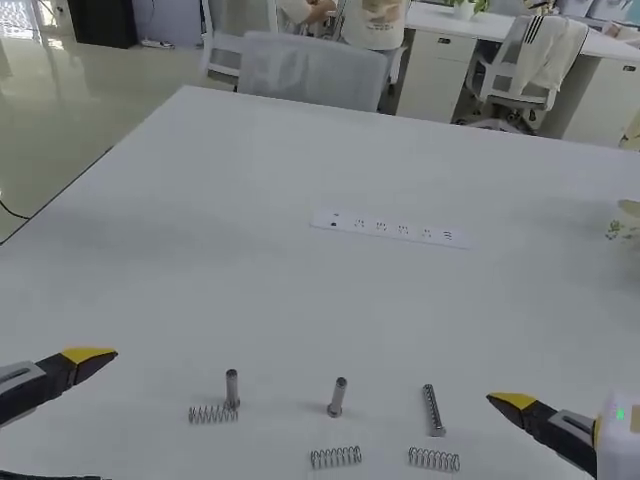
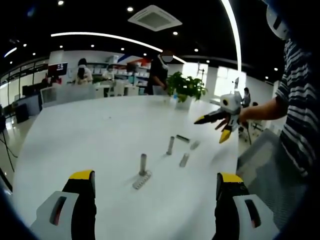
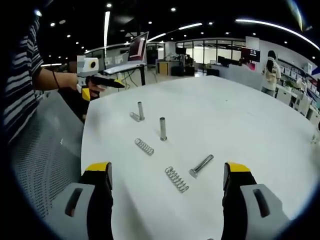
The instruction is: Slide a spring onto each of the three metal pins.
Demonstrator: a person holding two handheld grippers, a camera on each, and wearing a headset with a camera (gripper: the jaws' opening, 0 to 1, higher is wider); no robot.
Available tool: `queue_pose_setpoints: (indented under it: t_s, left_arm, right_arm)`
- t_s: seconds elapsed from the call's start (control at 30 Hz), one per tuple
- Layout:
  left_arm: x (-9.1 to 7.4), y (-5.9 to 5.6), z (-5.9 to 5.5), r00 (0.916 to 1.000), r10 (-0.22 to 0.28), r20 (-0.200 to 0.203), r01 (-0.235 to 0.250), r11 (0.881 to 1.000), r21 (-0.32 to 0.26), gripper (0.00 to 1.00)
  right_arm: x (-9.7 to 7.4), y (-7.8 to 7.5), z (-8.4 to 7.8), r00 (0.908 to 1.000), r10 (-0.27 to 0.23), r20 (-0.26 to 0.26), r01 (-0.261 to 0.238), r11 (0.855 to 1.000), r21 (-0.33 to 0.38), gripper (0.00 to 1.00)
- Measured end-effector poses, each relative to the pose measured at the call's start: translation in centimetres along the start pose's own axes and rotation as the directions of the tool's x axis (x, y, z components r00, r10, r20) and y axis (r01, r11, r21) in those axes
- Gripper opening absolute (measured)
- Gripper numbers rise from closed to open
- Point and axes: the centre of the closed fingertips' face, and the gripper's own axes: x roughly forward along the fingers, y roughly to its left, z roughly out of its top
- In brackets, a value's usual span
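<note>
White surface [image 1: 300, 290] carries three metal pins in a row near the person; the left pin [image 1: 232, 388] and middle pin [image 1: 338, 395] stand upright; the right pin [image 1: 431, 408] lies flat; the left spring [image 1: 213, 413] lies just beside the left pin's base; the middle spring [image 1: 335, 457] and right spring [image 1: 434, 459] lie nearer the person, apart from their pins; the left gripper [image 2: 156, 177] hovers left of the row, jaws spread wide and empty; the right gripper [image 3: 167, 169] hovers right of it, likewise spread and empty; a power strip [image 1: 390, 228] lies farther back.
</note>
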Motion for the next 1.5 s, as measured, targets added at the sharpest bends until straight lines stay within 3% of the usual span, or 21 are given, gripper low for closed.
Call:
queue_pose_setpoints:
  t_s: [0.3, 0.63, 0.73, 0.87, 1.07, 1.5]
  left_arm:
    - [0.0, -0.1, -0.1, 1.0, 0.002, 0.0, -0.002, 1.0, -0.006, 0.98]
    - [-0.2, 0.0, -0.2, 1.0, 0.009, 0.001, -0.009, 1.0, -0.011, 0.98]
    - [-0.3, 0.1, -0.3, 0.9999, 0.011, 0.001, -0.011, 1.0, -0.012, 0.98]
    - [-0.3, 0.1, -0.3, 0.9999, 0.012, 0.002, -0.012, 1.0, -0.012, 0.98]
    - [-0.2, 0.2, -0.4, 0.9999, 0.013, 0.003, -0.013, 1.0, -0.015, 0.98]
    - [-0.2, 0.2, -0.4, 1.0, 0.009, -0.001, -0.009, 1.0, -0.013, 0.98]
  right_arm:
    - [0.4, -0.8, 0.9, 1.0, 0.0, 0.002, 0.0, 1.0, -0.004, 0.88]
    - [1.4, -2.2, 1.9, 0.9999, -0.002, -0.015, 0.002, 1.0, 0.014, 0.75]
    - [1.6, -2.9, 1.5, 0.9982, -0.01, -0.059, 0.013, 0.999, 0.046, 0.68]
    - [1.9, -3.7, 1.3, 0.9971, -0.019, -0.073, 0.025, 0.997, 0.079, 0.57]
    - [2.7, -4.6, 0.8, 0.9922, -0.028, -0.121, 0.039, 0.995, 0.09, 0.5]
    - [4.9, -6.9, -0.2, 0.9706, -0.064, -0.232, 0.102, 0.983, 0.155, 0.33]
